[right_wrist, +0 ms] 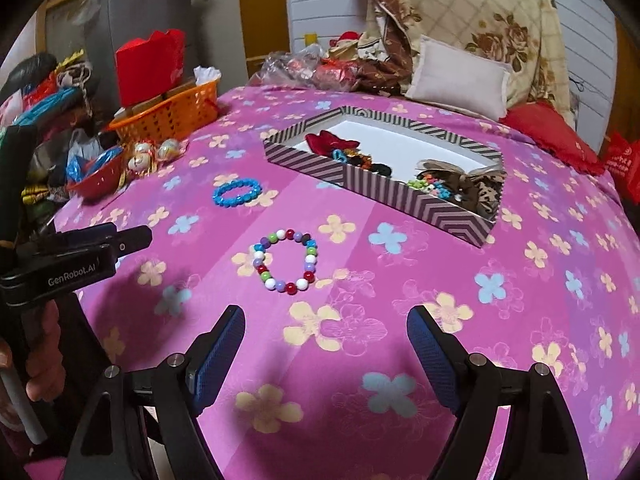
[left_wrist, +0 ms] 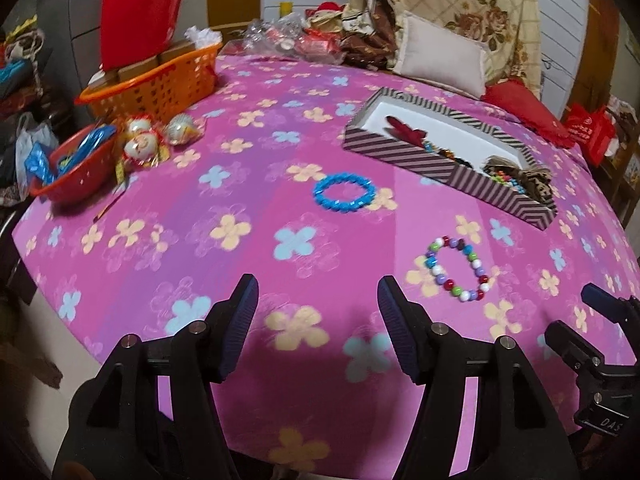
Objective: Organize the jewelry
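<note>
Both empty and spread wide — left gripper [left_wrist: 318, 300], right gripper [right_wrist: 326, 330] — poised over the bed [right_wrist: 520, 320], multicoloured bead bracelet [right_wrist: 286, 260] nearest, blue bracelet [right_wrist: 237, 192] farther left, awaiting the striped box [right_wrist: 384, 192] beyond.

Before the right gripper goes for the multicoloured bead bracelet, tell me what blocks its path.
Nothing visible does. Only bare flowered pink cloth lies between the open right gripper and the multicoloured bead bracelet. The blue bead bracelet lies farther off, apart.

Multicoloured round-bead bracelet [right_wrist: 285, 261], flat on pink floral cloth; turquoise faceted-bead bracelet [right_wrist: 237, 192] beyond it; striped open cardboard box [right_wrist: 372, 190] holding mixed jewelry.
</note>
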Available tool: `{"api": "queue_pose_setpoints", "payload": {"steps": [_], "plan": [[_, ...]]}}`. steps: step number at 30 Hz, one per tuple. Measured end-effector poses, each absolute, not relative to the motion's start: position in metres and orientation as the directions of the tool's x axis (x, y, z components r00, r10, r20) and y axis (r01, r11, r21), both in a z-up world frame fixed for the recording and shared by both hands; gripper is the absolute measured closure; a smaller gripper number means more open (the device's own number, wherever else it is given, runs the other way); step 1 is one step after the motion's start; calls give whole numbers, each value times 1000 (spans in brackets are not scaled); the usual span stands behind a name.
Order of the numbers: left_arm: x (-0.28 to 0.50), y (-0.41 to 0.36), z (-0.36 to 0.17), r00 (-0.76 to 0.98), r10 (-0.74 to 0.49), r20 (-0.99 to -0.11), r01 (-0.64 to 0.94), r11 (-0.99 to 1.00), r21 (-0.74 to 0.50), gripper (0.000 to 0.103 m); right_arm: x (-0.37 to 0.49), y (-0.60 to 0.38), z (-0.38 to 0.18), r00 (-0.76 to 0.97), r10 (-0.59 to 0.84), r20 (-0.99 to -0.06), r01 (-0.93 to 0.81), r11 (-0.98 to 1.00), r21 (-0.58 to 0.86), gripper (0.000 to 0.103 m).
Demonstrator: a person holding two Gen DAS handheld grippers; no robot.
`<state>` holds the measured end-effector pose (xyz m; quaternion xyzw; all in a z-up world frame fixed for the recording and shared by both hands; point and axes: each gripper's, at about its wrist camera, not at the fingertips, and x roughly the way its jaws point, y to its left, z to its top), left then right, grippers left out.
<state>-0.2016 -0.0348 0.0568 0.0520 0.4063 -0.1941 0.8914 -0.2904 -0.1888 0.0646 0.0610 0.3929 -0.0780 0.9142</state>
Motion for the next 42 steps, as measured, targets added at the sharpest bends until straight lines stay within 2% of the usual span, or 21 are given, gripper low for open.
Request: {"api": "queue_pose_setpoints", "payload": {"steps": [9, 20, 42], "plan": [[-190, -30, 50, 555, -322, -767, 366, 923, -122, 41, -287, -190, 61, 677, -91, -730, 199, 978, 62, 22], [-185, -32, 45, 550, -305, -778, 350, 929, -116, 41, -284, -203, 57, 672, -75, -737, 225, 968, 107, 22], [-173, -36, 36, 542, -263, -798, 316, 944, -96, 41, -269, -202, 47, 661, -75, -746, 205, 975, 84, 22]]}}
